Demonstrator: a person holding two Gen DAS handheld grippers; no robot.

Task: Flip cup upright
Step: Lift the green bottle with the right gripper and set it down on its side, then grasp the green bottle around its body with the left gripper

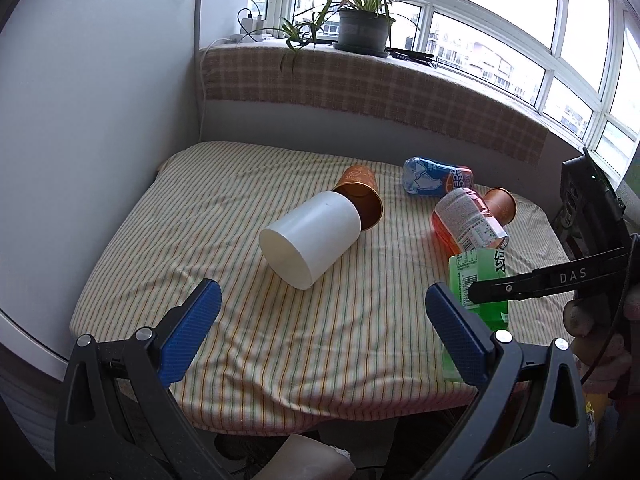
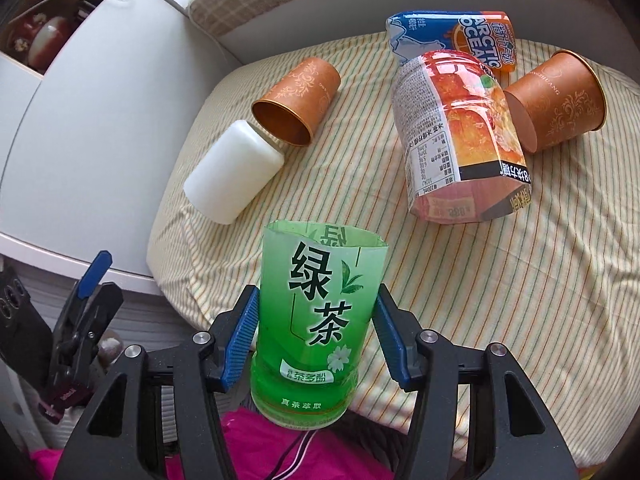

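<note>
Jaws of right gripper [image 2: 316, 336] pinching upright green cut-bottle cup [image 2: 320, 320], open rim up; left gripper [image 1: 322, 332] jaws spread.

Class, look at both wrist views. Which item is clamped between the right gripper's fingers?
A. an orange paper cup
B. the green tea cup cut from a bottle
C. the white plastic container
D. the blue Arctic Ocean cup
B: in the right wrist view the right gripper has its blue pads pressed on both sides of the green tea cup, open end up.
</note>
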